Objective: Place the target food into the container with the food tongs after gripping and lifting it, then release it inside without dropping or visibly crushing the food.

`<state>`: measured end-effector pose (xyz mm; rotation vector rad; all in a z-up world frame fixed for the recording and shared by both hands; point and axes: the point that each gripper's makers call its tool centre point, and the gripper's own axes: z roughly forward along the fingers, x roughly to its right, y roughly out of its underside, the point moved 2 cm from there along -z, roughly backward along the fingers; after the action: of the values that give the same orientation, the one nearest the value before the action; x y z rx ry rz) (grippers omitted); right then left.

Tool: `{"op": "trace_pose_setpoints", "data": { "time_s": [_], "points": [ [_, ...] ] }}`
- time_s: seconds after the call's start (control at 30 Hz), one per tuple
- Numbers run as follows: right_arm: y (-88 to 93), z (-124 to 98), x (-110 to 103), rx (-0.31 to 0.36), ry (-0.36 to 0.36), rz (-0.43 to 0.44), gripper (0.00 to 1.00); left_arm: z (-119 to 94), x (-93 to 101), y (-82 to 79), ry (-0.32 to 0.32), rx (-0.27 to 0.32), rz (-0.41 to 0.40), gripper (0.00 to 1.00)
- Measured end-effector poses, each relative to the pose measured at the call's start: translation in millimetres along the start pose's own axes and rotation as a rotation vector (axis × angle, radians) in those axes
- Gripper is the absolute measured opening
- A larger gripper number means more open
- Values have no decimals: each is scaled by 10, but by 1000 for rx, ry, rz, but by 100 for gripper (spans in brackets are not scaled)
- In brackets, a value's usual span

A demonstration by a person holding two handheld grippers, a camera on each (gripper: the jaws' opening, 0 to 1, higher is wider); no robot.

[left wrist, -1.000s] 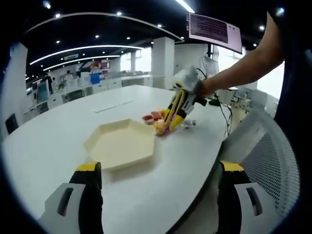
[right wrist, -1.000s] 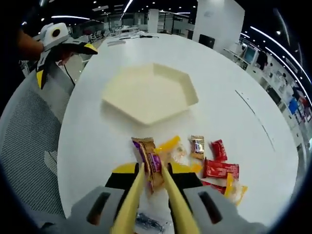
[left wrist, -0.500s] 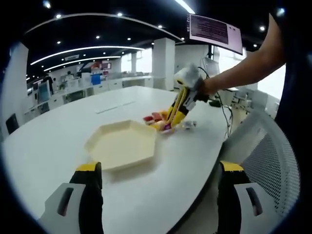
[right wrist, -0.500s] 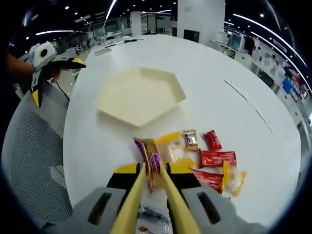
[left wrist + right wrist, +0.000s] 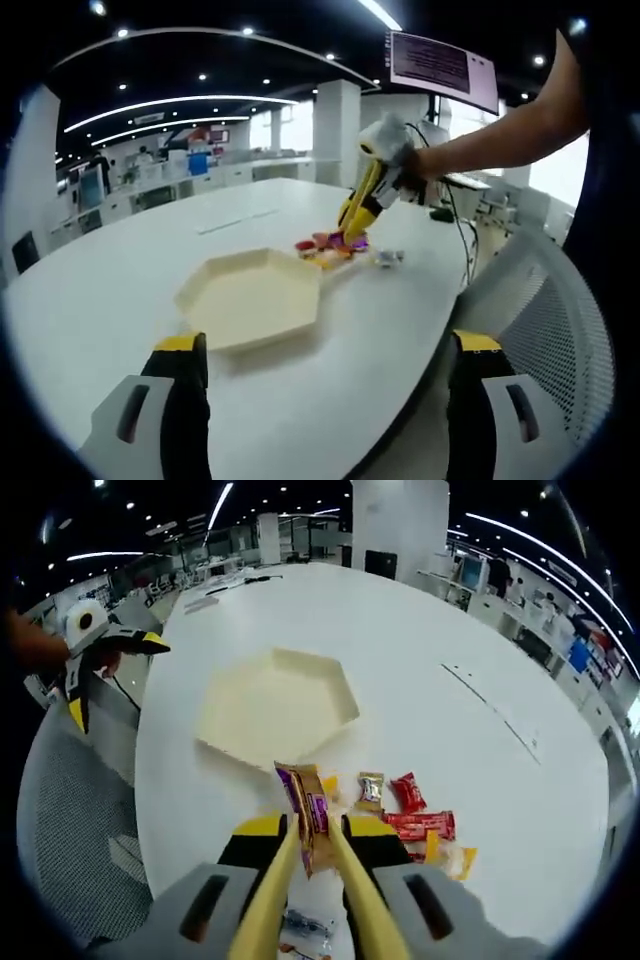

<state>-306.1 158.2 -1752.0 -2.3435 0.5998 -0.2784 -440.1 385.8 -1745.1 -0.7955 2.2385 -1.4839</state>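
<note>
**Snack packet held in the air, tray not yet reached**

The main risk, as I judge it, is a drop short of the container: the yellow tongs (image 5: 305, 865) pinch the brown-and-purple snack packet (image 5: 303, 805) only by its lower part, and a slick wrapper held by so little could slide out if the hand swings or tilts on the way over. Squeezing harder to prevent that could crease or crush what is inside. Letting go too early would land it on the counter (image 5: 450, 630) beside the tray's near rim.

In the left gripper view, the left tongs (image 5: 320, 395) are spread wide and hold nothing, low over the near counter edge, with the cream hexagonal tray (image 5: 250, 297) ahead of them. To the right of the tray, the other hand's tongs slant down over the pile of sweets (image 5: 330, 248).

In the right gripper view, the tray (image 5: 275, 705) sits up and left of the packet, apart from it. The packet stands upright between the tong tips, its top free above them. To its right, the remaining wrapped sweets (image 5: 415, 825) lie on the counter.
</note>
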Motion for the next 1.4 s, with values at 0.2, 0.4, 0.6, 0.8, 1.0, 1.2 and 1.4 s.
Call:
{"op": "trace_pose_setpoints", "data": {
  "time_s": [0.2,0.4,0.6,0.8,1.0,1.2,1.4],
  "points": [
    [-157,-71,106,2,15,-10,20,-10,-9,-9,-2,8,-8,97],
    [-284,-90,132,6,23,-20,20,-17,-30,-21,-9,19,-12,98],
    [-382,-74,104,7,19,-22,20,-19,-26,-24,-10,19,-8,98],
    [-494,-35,36,6,14,-26,20,-1,-24,5,-14,1,2,99],
    [-604,38,-13,12,14,-32,20,-7,-43,4,-23,0,0,99],
    [-762,147,-94,23,8,-35,20,-10,-46,-6,-25,7,5,99],
    [-1007,269,-204,38,-9,-62,21,-12,-47,-6,-27,7,5,99]
  ]
}}
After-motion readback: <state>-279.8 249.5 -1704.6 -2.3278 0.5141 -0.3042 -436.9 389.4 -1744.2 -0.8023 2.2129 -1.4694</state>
